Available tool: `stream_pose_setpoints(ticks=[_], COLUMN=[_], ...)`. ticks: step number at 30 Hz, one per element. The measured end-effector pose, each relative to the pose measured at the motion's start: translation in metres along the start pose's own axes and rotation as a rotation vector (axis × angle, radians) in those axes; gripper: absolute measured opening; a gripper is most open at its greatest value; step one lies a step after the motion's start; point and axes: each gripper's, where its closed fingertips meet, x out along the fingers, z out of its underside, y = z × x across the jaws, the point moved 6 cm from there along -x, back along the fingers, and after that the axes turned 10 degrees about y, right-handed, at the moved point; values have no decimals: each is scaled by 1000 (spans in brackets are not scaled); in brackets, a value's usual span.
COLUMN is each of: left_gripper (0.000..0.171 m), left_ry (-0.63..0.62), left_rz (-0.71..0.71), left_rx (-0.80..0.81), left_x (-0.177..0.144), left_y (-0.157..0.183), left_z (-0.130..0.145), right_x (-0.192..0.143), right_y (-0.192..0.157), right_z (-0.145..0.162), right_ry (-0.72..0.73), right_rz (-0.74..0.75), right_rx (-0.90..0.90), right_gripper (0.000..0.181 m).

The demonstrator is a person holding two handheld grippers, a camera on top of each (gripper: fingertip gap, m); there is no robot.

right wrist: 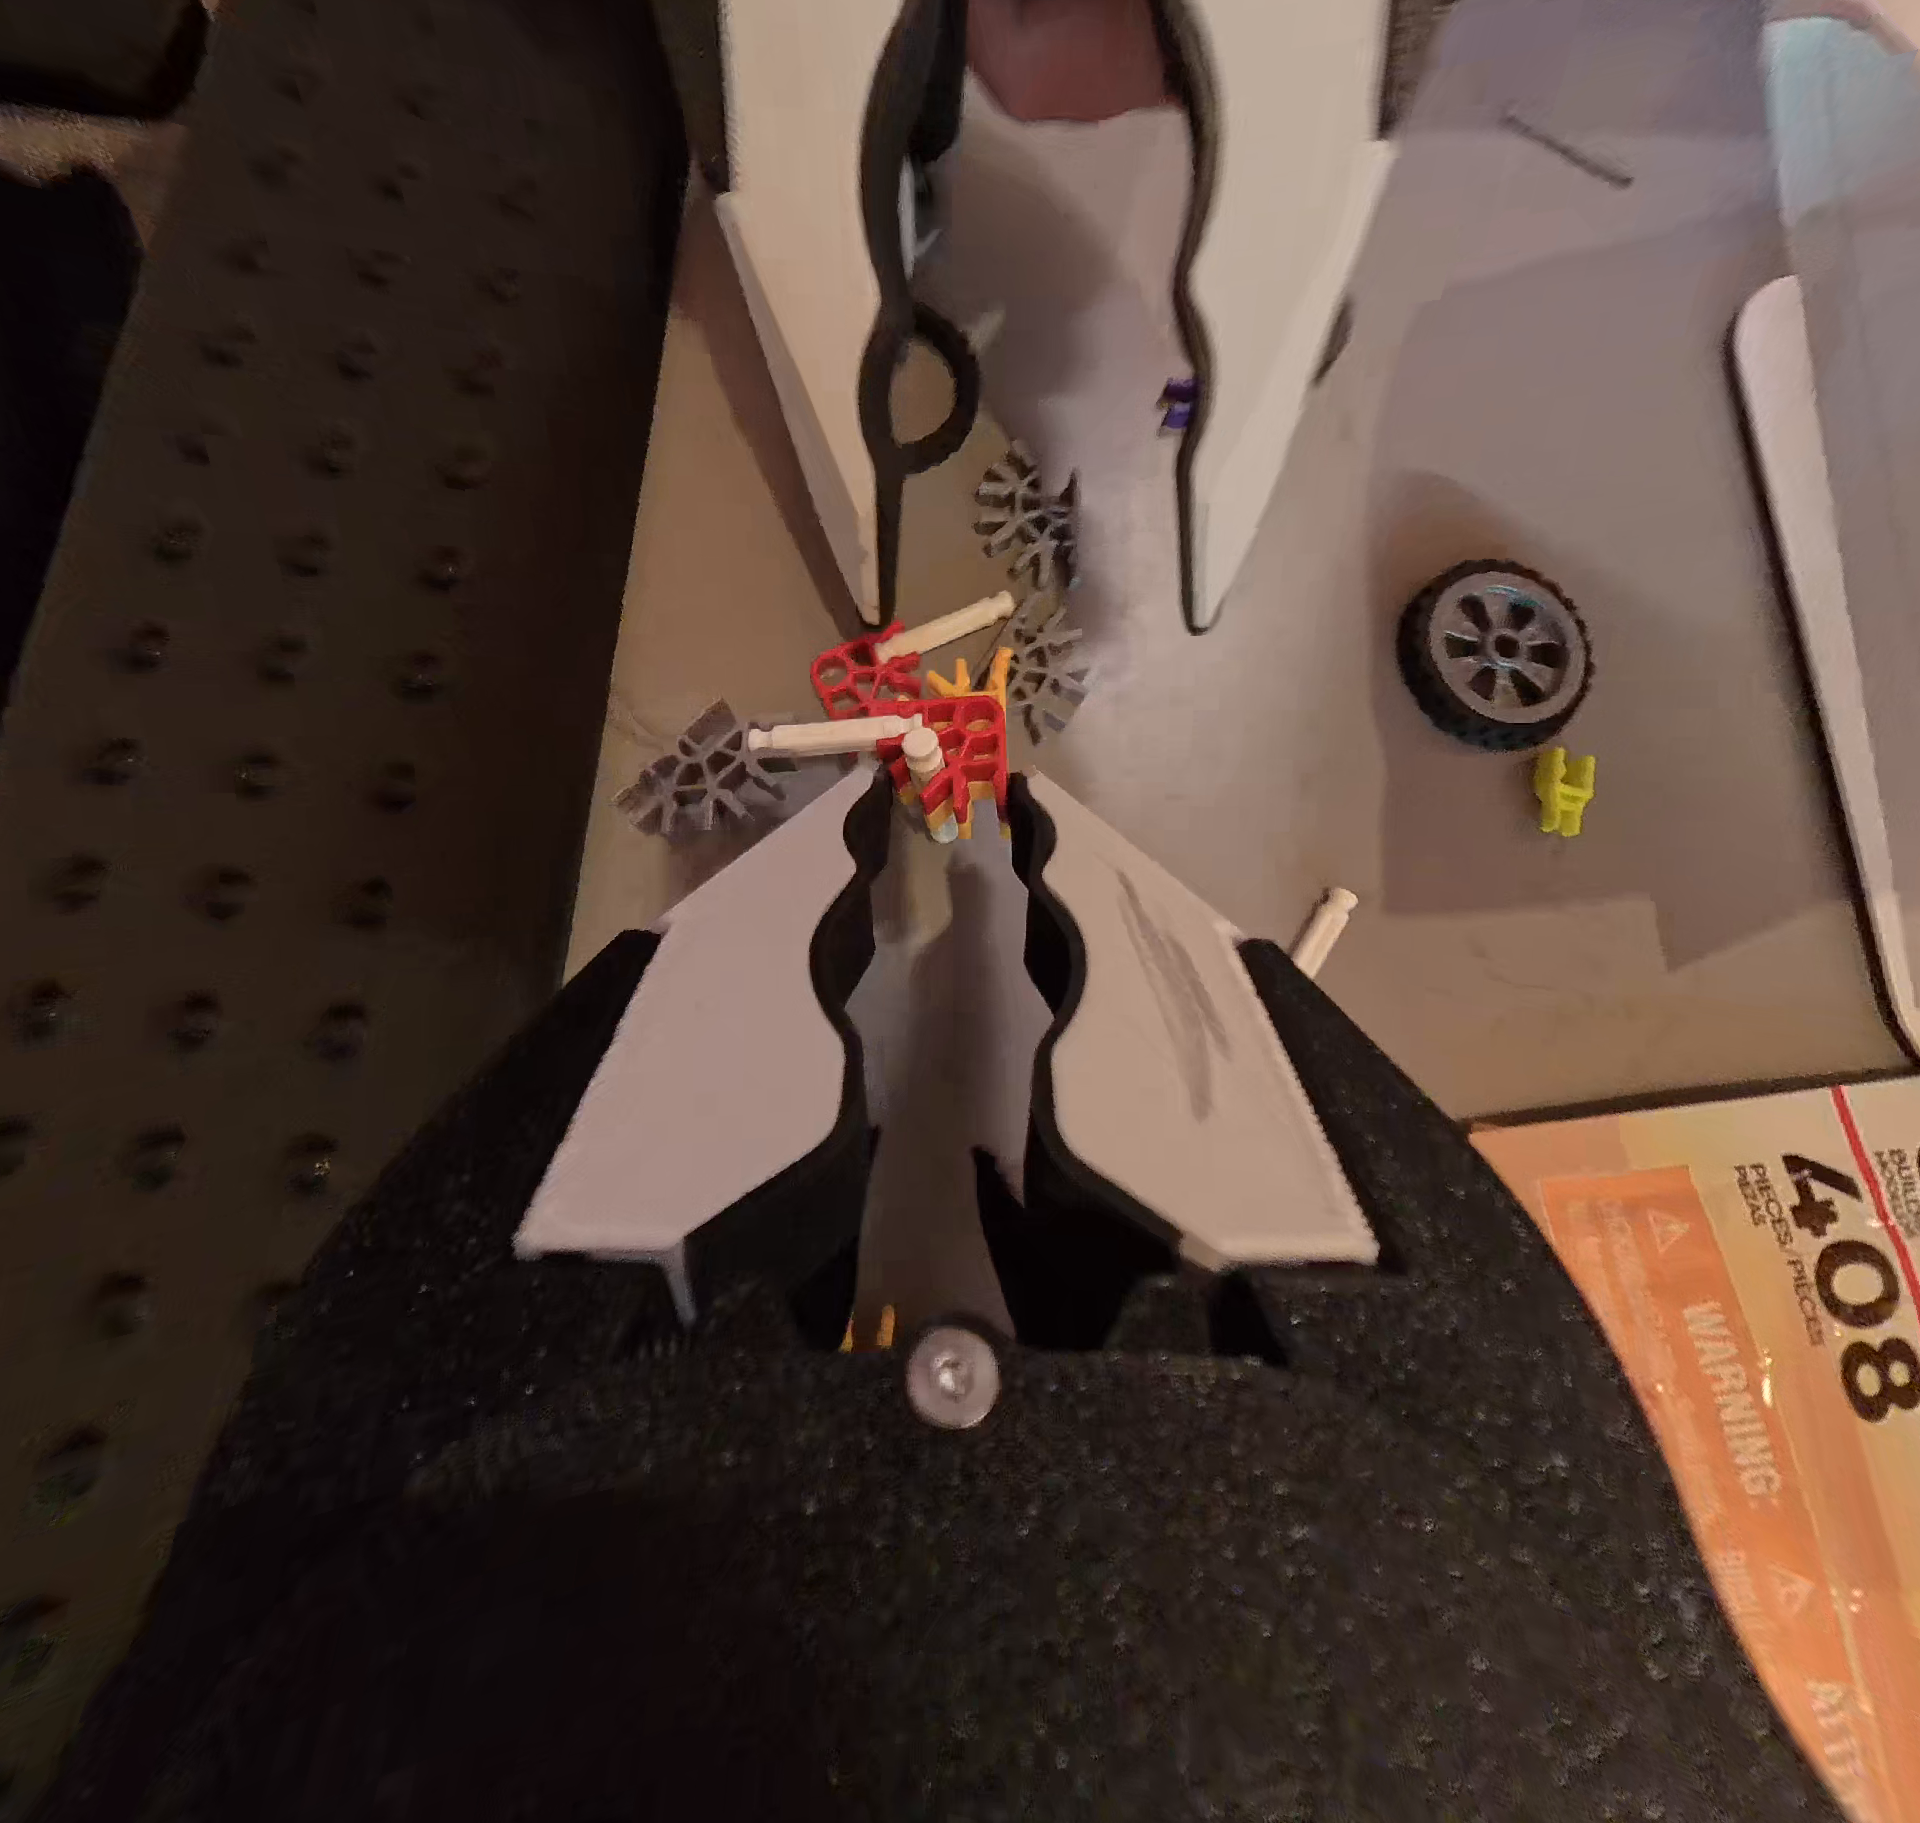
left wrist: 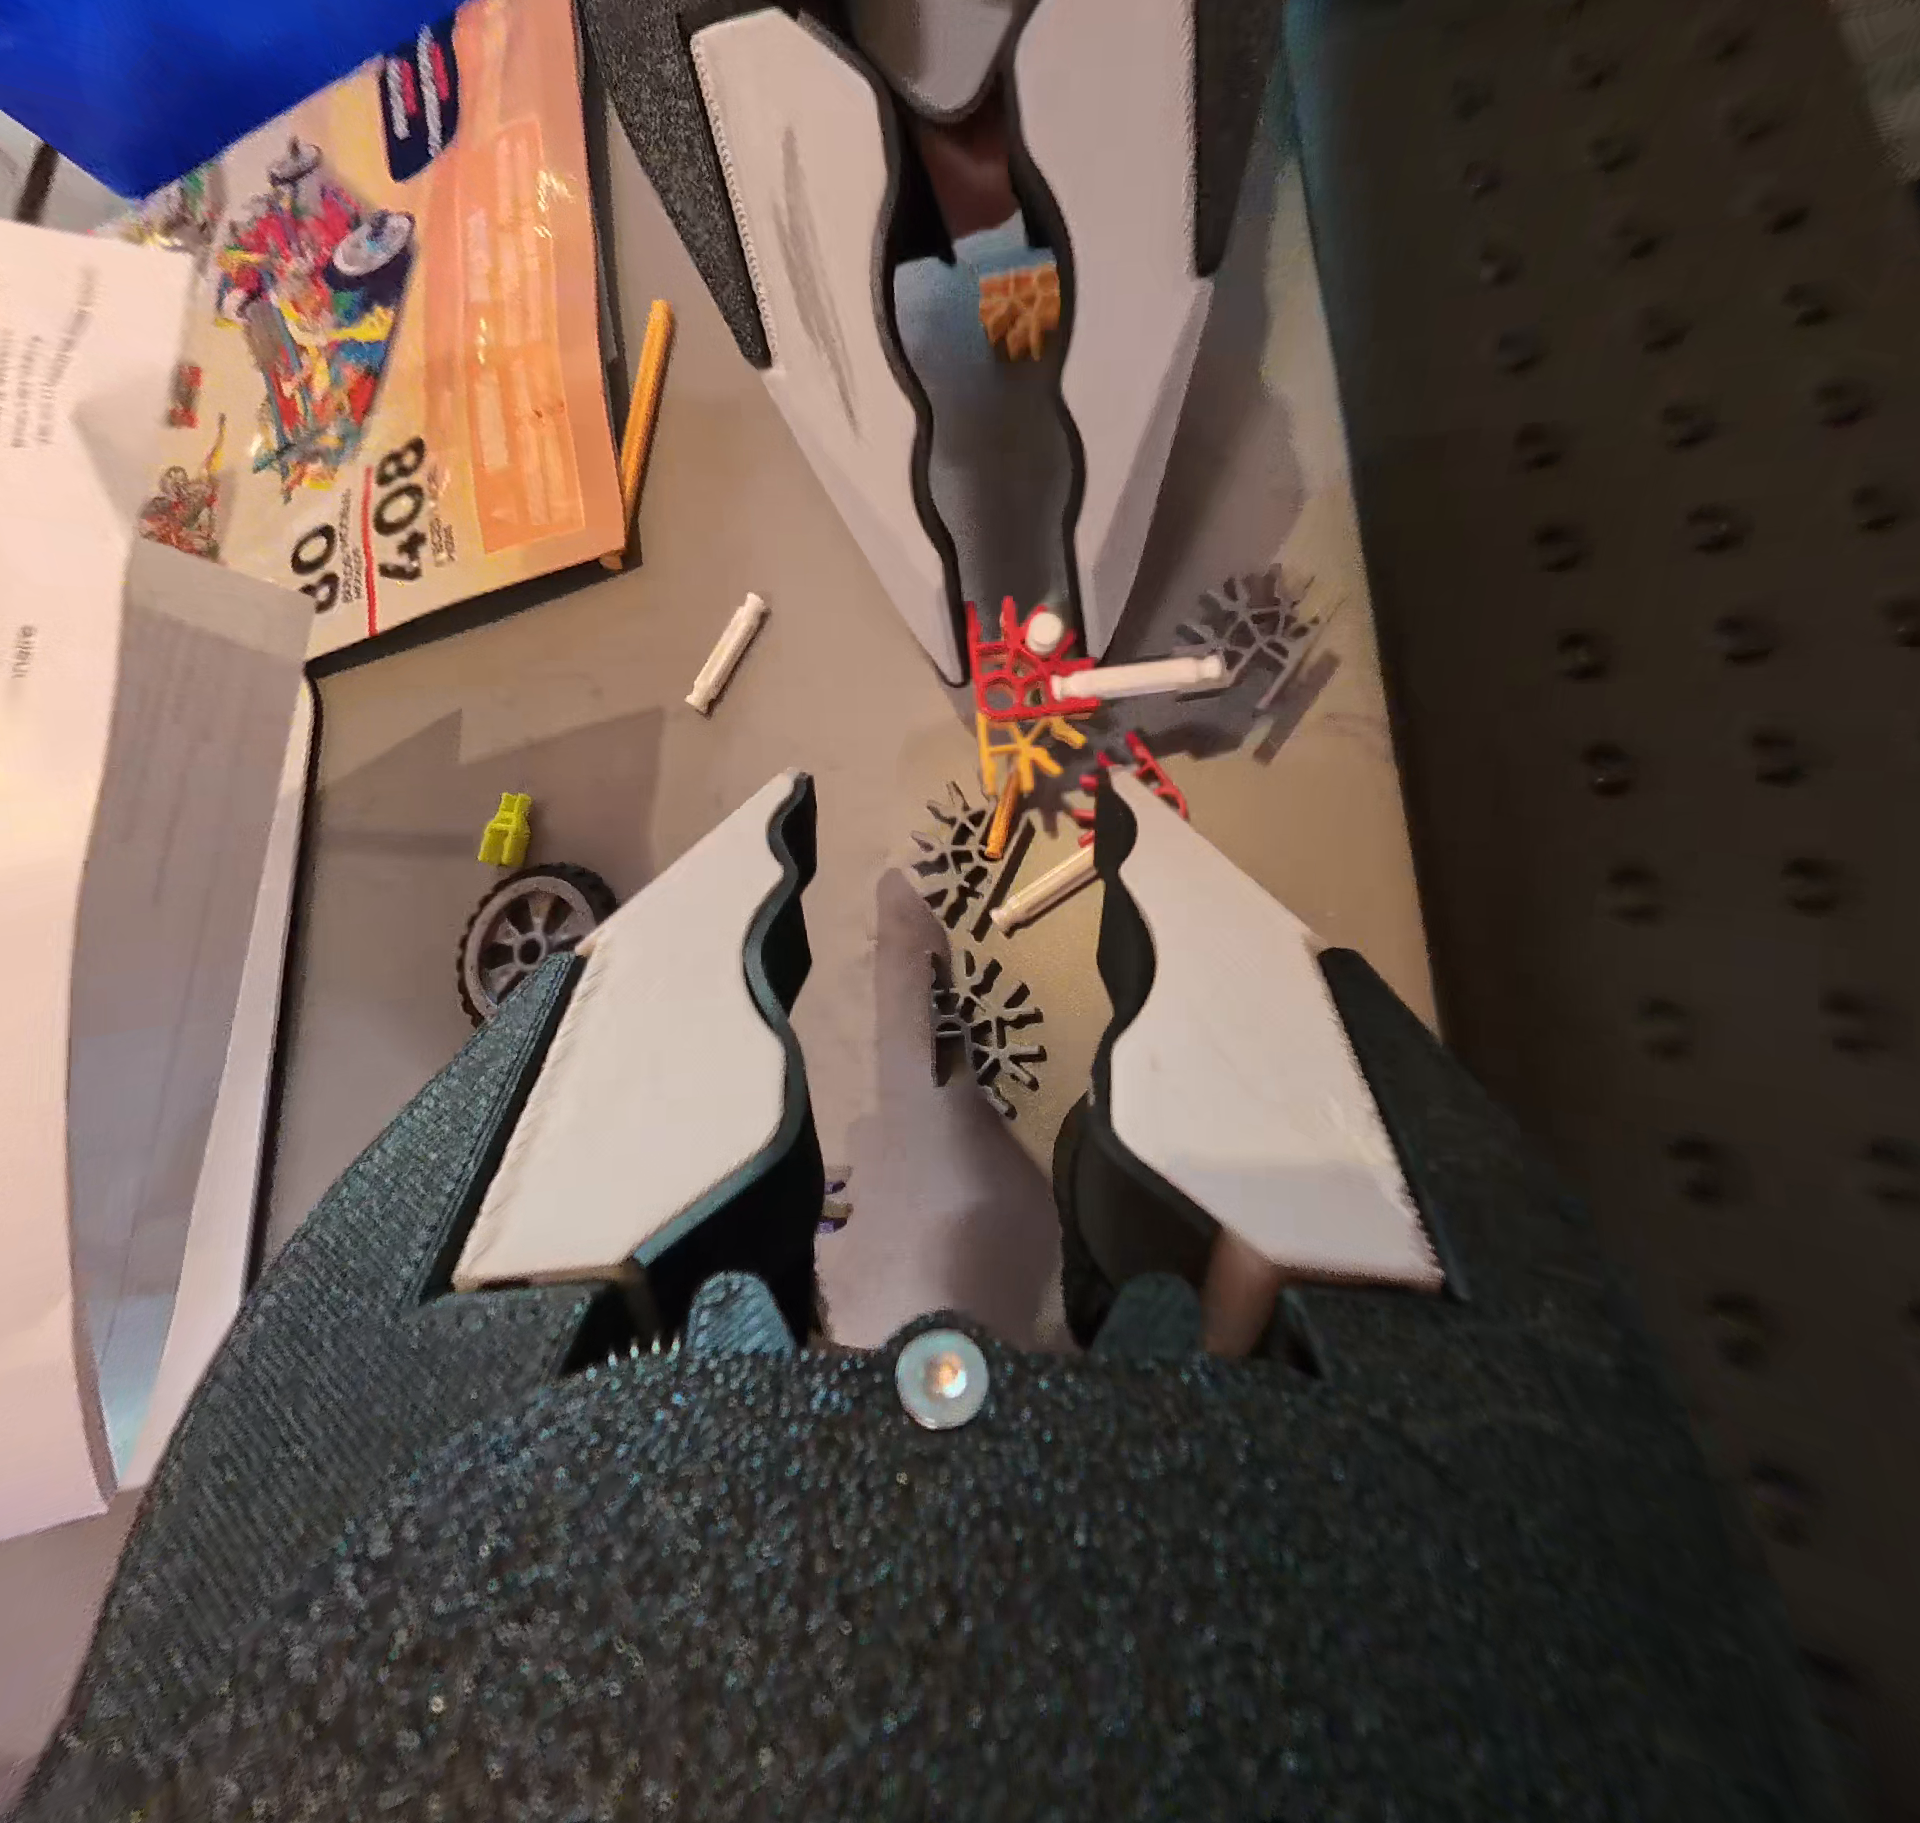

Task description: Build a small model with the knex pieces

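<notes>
Noted right gripper clenched, tips only, on red connector amid grey connectors on table, seemingly steadying so small a piece; left gripper released, empty, poised opposite.

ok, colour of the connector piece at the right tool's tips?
Red connector, with a white rod plugged into it; clearest in the right wrist view.

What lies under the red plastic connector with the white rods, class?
Under the red plastic connector sits a yellow-orange plastic connector on the grey table. The right hand-held gripper tips flank it, covering how the pieces join.
</notes>
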Motion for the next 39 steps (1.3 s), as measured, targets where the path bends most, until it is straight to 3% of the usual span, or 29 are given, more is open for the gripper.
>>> stream_pose_setpoints(ticks=[8,11,16,19,20,21,22,25,30,39], left_gripper=[57,45,17,11,10,6,5,5,5,5], left_ry=[247,322,337,322,317,327,336,333,379,392], left_rz=[-260,-334,-331,-328,-311,-292,-296,-201,-149,-76], left_rx=[132,219,264,256,223,180,130,-90,-266,-355], left_x=[-15,-17,-14,-14,-14,-14,-15,-13,-18,-14], left_y=[-19,-17,-12,-12,-13,-13,-17,-23,-34,-33], left_z=[-32,-46,-48,-45,-44,-43,-42,-29,-20,-16], right_x=[-43,-50,-45,-43,-43,-43,-43,-48,-45,-32], right_y=[31,35,29,29,31,34,37,44,45,41], right_z=[-25,-29,-29,-29,-29,-28,-27,-25,-22,-25], right_ry=[509,624,634,639,647,642,630,622,531,473], right_rz=[-85,-180,-271,-283,-273,-241,-204,-97,33,78], right_rx=[433,545,592,613,618,617,612,560,430,334], right_gripper=[21,21,22,22,23,36,48,48,47,28])
